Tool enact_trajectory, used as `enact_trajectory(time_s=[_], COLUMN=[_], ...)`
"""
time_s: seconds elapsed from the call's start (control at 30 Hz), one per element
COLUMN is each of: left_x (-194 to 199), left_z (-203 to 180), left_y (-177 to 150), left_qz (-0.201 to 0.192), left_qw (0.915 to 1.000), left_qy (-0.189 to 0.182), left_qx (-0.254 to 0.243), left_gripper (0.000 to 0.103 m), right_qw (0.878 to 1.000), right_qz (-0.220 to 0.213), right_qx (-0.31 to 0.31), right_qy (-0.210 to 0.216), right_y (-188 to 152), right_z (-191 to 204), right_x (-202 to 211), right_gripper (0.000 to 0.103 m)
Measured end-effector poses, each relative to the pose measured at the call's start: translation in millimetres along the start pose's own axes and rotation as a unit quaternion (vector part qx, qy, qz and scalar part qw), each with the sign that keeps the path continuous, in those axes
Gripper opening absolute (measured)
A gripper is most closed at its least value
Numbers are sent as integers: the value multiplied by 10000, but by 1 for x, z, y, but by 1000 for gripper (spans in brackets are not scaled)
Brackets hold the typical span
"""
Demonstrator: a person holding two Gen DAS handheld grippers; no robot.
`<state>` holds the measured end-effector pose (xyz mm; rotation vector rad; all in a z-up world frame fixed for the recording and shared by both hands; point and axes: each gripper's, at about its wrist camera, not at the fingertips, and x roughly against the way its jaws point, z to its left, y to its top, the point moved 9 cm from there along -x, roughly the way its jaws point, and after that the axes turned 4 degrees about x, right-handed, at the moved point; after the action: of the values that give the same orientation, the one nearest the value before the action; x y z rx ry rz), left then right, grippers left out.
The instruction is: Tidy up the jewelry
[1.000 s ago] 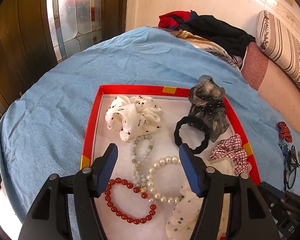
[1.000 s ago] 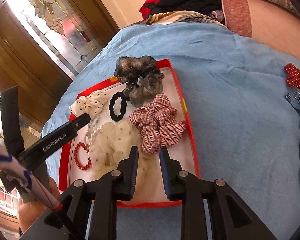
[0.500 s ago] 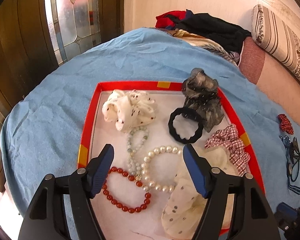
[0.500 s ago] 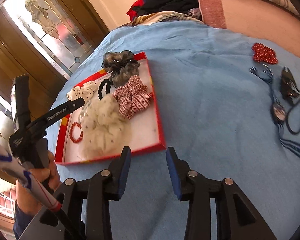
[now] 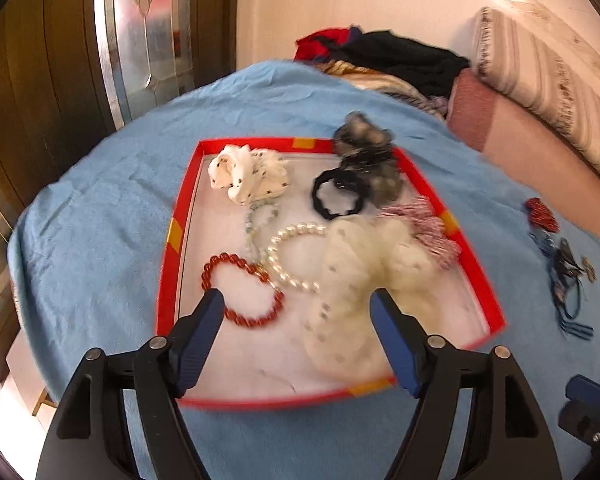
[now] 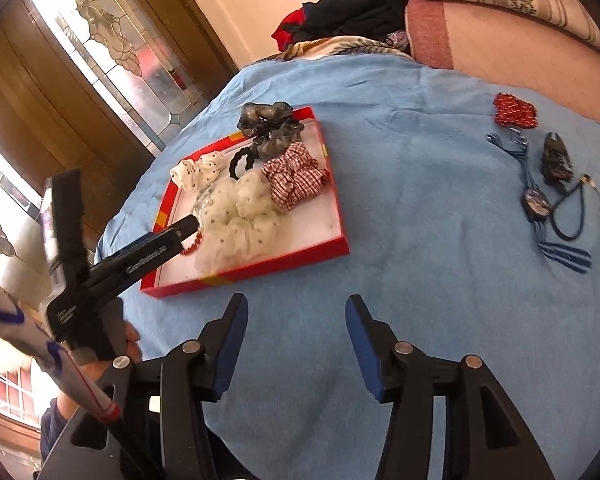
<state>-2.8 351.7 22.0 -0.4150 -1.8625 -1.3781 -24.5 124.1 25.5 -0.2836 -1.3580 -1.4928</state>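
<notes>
Now the red tray [image 5: 172,240] lay flat on the blue blanket [image 5: 100,220], its long side running away from the left gripper [image 5: 296,308], whose jaws were opening with nothing held. Inside lay a red bead bracelet [image 5: 240,292], a pearl bracelet [image 5: 288,252], a big cream scrunchie [image 5: 356,268], a black hair tie [image 5: 336,200] and a checked scrunchie [image 6: 296,178]. More jewelry [image 6: 540,196] lay well apart on the blanket. Above bare blanket, the right gripper [image 6: 296,320] was opening too, empty
</notes>
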Motion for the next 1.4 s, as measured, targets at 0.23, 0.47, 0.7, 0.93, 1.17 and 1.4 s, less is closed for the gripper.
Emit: enact_trajectory(time_s=[0.23, 0.47, 0.7, 0.93, 1.17, 1.4], left_x=[88, 200, 249, 284, 270, 237], left_z=[-34, -47, -14, 12, 22, 37], left_y=[-16, -13, -7, -16, -18, -16], left_qz=[-640, -1402, -1575, -2227, -2010, -1686], left_qw=[9974, 9887, 9767, 9652, 9740, 9803], left_qy=[-290, 27, 1288, 1295, 1027, 1030], left_qx=[-184, -521, -678, -440, -206, 13], left_gripper=[90, 103, 103, 103, 103, 103], right_qw=[9977, 9883, 9746, 9663, 9632, 9622], right_qz=[-456, -1228, -1862, -2003, -1874, -1752], right_qx=[242, 599, 1102, 1527, 1837, 1904], right_qy=[-434, -676, -585, -540, -585, -852], right_y=[-20, -20, -22, -36, -49, -44], right_z=[-11, 4, 52, 87, 106, 99], right_x=[61, 141, 193, 194, 181, 162], right_gripper=[60, 75, 84, 86, 93, 93])
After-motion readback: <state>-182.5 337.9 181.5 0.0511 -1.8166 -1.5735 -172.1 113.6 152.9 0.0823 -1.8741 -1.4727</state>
